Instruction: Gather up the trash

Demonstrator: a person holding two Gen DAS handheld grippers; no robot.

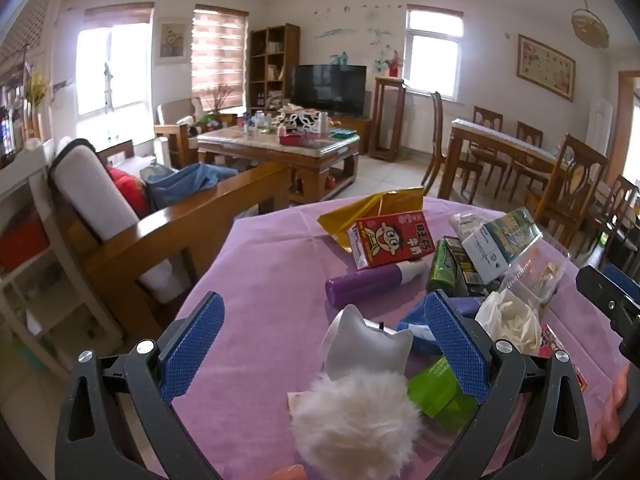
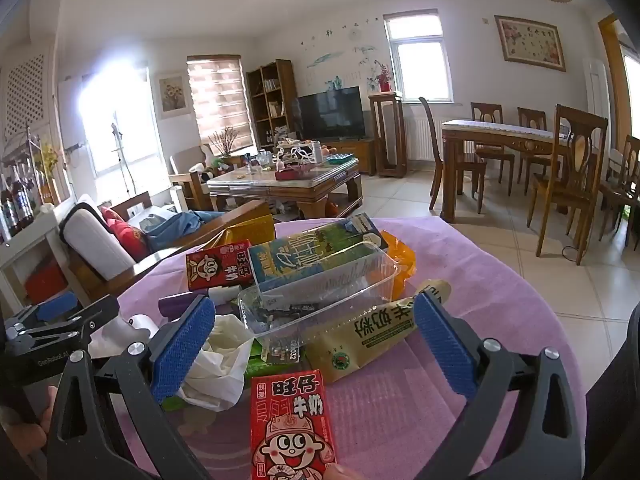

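Trash is piled on the round purple-clothed table: red milk cartons, a clear plastic tray, crumpled white tissue. Both the left gripper and right gripper hang wide open, holding nothing

Right gripper held wide open over trash on a purple tablecloth.
A red milk carton lies nearest, between its fingers.

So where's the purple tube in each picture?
Left wrist view: the purple tube lies mid-frame on the pink tablecloth, just below the red milk carton.
Right wrist view: only the purple tube's end shows, left of centre, behind the right gripper's left finger.
Shared landmark: that red milk carton with the cartoon face, lying right beside the tube in both views.
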